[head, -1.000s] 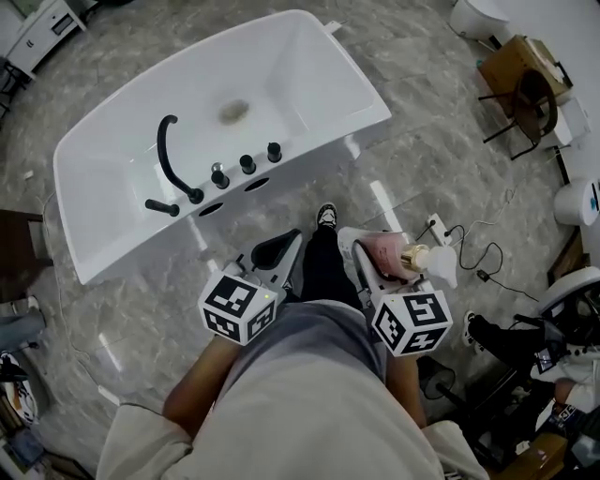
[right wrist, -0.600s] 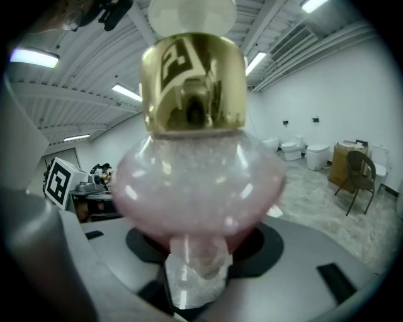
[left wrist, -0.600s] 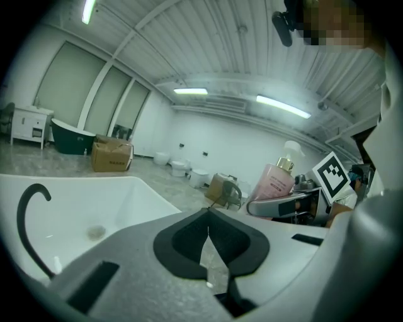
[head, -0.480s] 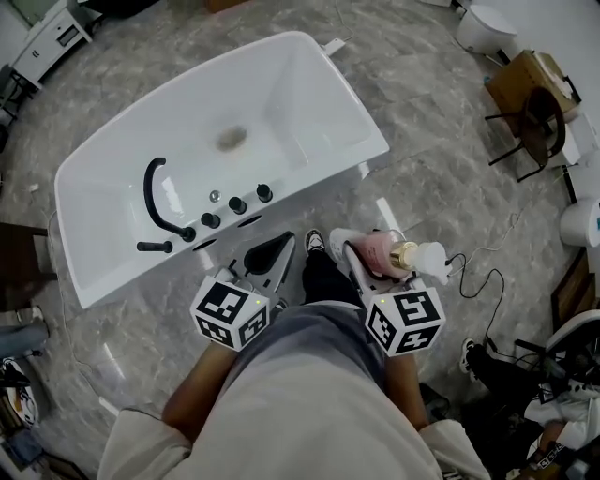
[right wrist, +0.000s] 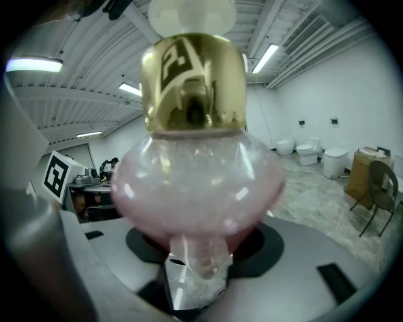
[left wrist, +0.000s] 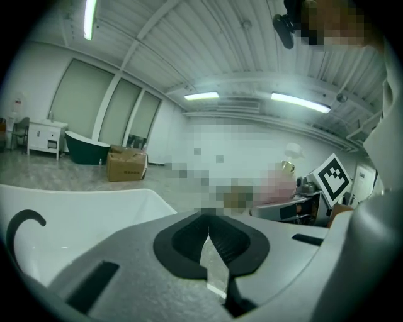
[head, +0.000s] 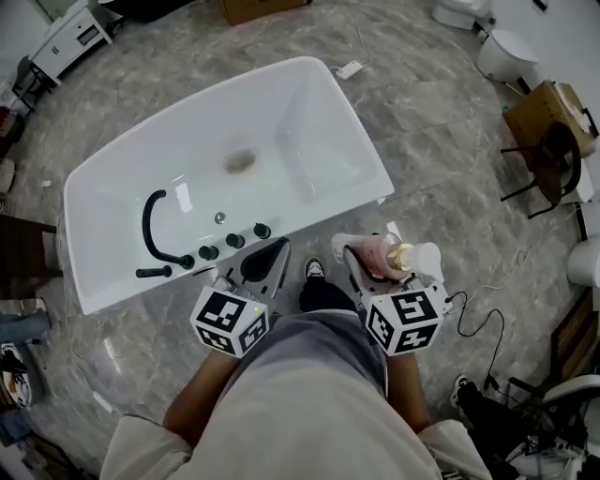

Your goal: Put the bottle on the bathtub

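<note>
A white bathtub [head: 309, 141] with a black faucet [head: 150, 230] and black knobs [head: 234, 241] on its near rim fills the upper left of the head view. My right gripper [head: 366, 251] is shut on a pink bottle [head: 380, 251] with a gold collar and white cap, held over the floor just right of the tub's near corner. In the right gripper view the bottle [right wrist: 195, 182] stands upright in the right gripper [right wrist: 195, 264]. My left gripper [head: 267, 262] is shut and holds nothing, its tips at the tub's near rim. The tub [left wrist: 82, 214] shows in the left gripper view.
The floor is grey marble tile. A chair and a brown box [head: 553, 141] stand at the right, toilets [head: 511, 52] at the top right, a cable [head: 478, 309] by my right side. A cardboard box [head: 258, 7] and a white cabinet [head: 70, 28] lie beyond the tub.
Both grippers have come forward to the tub's near rim as the person stepped closer. The bottle stays gripped in the right gripper.
</note>
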